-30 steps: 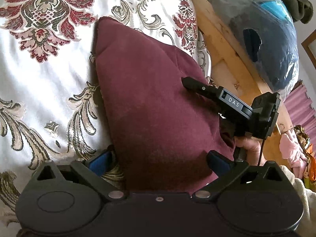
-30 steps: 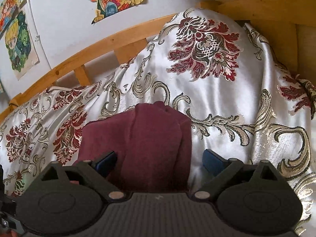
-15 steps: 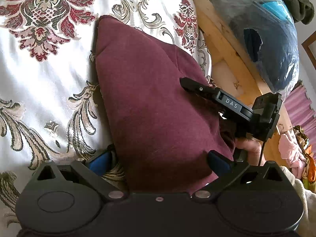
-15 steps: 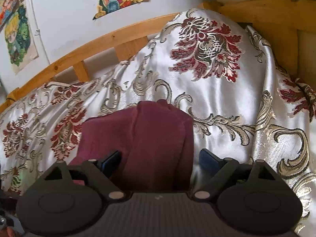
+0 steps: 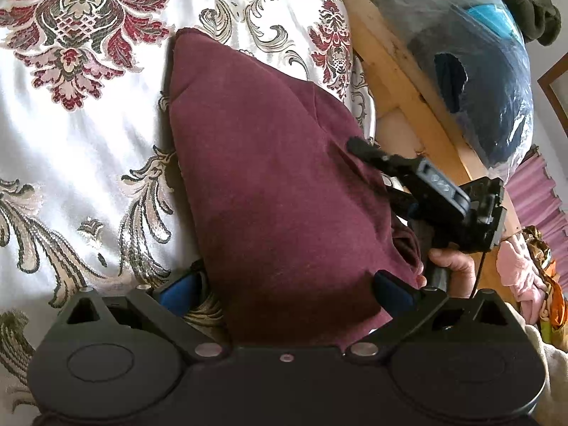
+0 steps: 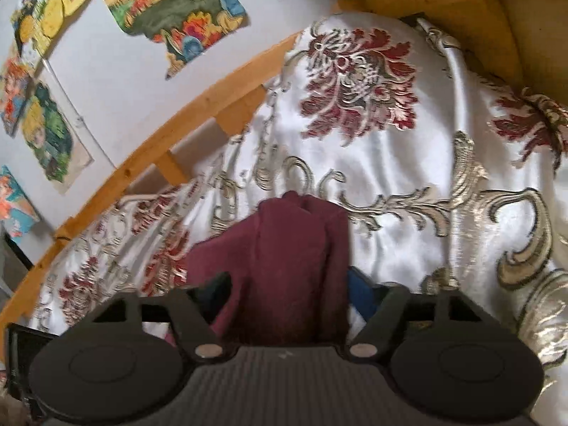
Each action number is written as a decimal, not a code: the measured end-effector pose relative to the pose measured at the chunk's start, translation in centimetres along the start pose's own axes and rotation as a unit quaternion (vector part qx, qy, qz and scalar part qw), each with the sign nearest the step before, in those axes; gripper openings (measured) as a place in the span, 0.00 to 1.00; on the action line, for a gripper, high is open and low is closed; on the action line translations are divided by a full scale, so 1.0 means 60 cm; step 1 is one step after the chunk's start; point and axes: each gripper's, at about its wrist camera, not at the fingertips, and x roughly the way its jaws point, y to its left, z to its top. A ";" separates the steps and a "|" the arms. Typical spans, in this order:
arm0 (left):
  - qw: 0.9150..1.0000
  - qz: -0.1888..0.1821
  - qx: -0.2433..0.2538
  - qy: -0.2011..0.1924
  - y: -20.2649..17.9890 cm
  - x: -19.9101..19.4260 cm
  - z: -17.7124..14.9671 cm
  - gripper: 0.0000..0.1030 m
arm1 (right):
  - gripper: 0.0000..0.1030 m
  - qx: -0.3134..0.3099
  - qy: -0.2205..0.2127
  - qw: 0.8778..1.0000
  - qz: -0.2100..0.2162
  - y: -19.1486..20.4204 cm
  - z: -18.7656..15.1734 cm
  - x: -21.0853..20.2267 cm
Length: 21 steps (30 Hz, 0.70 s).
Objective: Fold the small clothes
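A maroon garment (image 5: 269, 184) lies folded on a white satin bedspread (image 5: 78, 149) with red and gold damask. My left gripper (image 5: 284, 287) is open, its blue-padded fingers (image 5: 177, 293) wide apart on either side of the garment's near end. The right gripper shows in the left wrist view (image 5: 358, 147), at the garment's right edge, held by a hand (image 5: 451, 266). In the right wrist view the right gripper (image 6: 289, 285) has narrowed onto a raised fold of the garment (image 6: 287, 255), its fingers pressing the cloth on both sides.
A wooden bed rail (image 5: 401, 71) runs along the right side, with a plastic-wrapped dark bundle (image 5: 472, 56) beyond it. Pink clothes (image 5: 522, 273) lie at far right. A wall with colourful pictures (image 6: 177, 3) stands behind the far rail (image 6: 198, 113).
The right gripper's fingers have closed in on the garment's fold and lifted it, tilting upward. The left gripper has stayed open and in place.
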 end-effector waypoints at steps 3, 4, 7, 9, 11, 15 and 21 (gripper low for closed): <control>1.000 -0.003 -0.002 0.000 0.001 -0.002 0.000 0.99 | 0.60 -0.010 0.003 1.000 -0.016 0.004 -0.005 0.003; 1.000 -0.002 -0.002 0.000 0.001 -0.002 0.000 0.99 | 0.60 -0.012 0.003 1.000 -0.020 0.007 -0.006 0.003; 1.000 0.003 0.002 -0.001 -0.002 -0.001 -0.001 0.99 | 0.59 -0.024 0.001 0.999 -0.034 0.020 -0.014 0.006; 1.000 0.008 0.006 -0.001 -0.006 0.001 -0.002 0.98 | 0.53 -0.025 0.000 0.999 -0.041 0.027 -0.019 0.005; 1.000 0.011 0.006 0.001 -0.009 0.002 -0.002 0.94 | 0.45 -0.020 0.000 0.999 -0.050 0.033 -0.020 0.003; 1.000 0.007 -0.010 0.003 -0.006 0.004 -0.001 0.85 | 0.37 -0.006 -0.003 0.998 -0.061 0.047 -0.025 0.000; 1.000 0.025 -0.016 -0.010 -0.012 -0.006 -0.001 0.62 | 0.28 -0.001 -0.035 0.999 -0.037 0.074 -0.034 -0.014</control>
